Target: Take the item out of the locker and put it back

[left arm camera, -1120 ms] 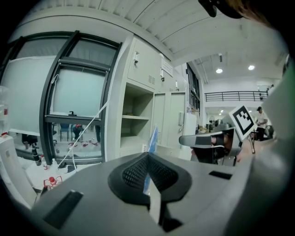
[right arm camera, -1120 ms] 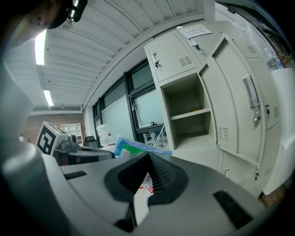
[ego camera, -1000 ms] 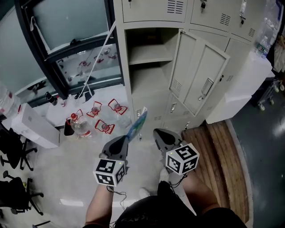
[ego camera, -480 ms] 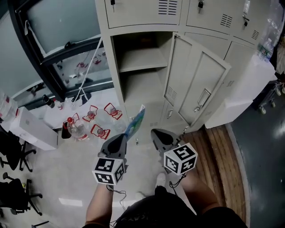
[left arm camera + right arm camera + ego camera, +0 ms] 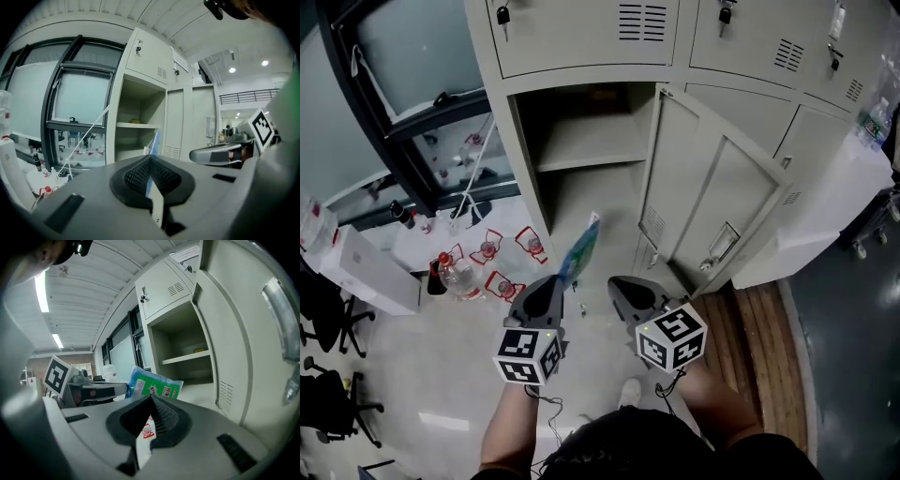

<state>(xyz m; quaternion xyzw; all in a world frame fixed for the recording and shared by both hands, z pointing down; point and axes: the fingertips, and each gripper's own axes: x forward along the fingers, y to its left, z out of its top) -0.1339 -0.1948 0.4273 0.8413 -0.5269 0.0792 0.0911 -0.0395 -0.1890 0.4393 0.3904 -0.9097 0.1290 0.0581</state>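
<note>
Left hand-held gripper (image 5: 553,283) reaches forward from a bare forearm (image 5: 508,424), tipped slightly down toward the open locker (image 5: 523,150). Its jaws are clamped on the lower edge of a blue-green packet (image 5: 583,246), which stands up edge-on from the tips, outside the locker and in front of its lower compartment. Right hand-held gripper (image 5: 619,284) sits just beside it at the same height, jaws together, apart from the packet.

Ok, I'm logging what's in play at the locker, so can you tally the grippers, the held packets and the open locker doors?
Grippers: 2, the left gripper and the right gripper
Packet: 1
Open locker door: 1
Total: 4
</note>
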